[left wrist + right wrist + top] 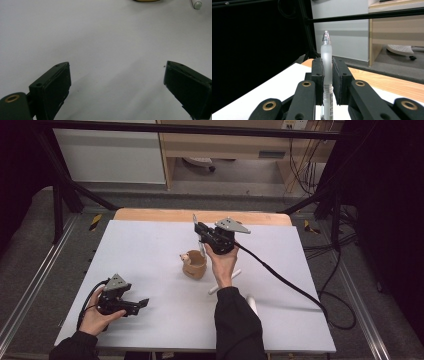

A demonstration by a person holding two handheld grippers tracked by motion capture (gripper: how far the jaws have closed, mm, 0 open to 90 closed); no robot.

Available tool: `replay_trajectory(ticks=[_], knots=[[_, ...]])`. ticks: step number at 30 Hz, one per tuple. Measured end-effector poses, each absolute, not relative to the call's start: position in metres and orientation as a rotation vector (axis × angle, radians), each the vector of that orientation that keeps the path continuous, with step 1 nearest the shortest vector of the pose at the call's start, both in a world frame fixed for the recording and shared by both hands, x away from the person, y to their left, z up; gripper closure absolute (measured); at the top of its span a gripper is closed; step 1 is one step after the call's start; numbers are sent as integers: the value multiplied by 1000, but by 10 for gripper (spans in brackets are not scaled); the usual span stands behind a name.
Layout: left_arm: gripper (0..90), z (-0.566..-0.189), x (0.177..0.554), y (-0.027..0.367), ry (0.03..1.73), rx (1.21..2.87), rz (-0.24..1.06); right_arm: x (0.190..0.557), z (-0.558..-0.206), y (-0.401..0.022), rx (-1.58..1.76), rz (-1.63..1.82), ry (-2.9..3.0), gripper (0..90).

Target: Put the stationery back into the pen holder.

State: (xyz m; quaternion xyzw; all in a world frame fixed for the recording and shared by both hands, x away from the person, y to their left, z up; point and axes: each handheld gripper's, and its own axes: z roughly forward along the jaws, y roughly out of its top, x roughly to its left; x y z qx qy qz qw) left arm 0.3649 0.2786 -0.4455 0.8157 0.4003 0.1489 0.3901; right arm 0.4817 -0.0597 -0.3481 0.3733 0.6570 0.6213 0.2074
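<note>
Clamping a frosted white pen [326, 62] between its two black jaws, the right gripper [201, 236] is held above the far middle of the table [150, 250]. In the right gripper view the pen stands upright between the pads, its clear capped tip rising above them and its printed barrel running down below — the pads press on it from both sides. Just below and in front of that gripper in the high view sits a small tan cup [194, 265] with a little animal figure on its rim; whether the pen's lower end reaches the cup I cannot tell. Two more white pens lie on the table near the right forearm, one [224, 282] beside the wrist and another [252, 304] nearer the front edge. The left gripper [141, 303] rests low at the near left of the table, well apart from the cup — its jaws stand wide with only bare table between them.
</note>
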Motion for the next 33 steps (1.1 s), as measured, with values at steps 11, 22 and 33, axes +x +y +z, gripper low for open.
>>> replay_trajectory(ticks=[11, 22, 33], knots=[[73, -445, 365, 278, 1017, 2071, 375, 491, -370, -44, 1038, 1721, 1873, 805], [73, -446, 365, 278, 1017, 2072, 375, 491, -392, -40, 1068, 1691, 1912, 805], [73, -446, 365, 278, 1017, 2071, 375, 486, -411, -38, 1079, 1657, 1949, 804]])
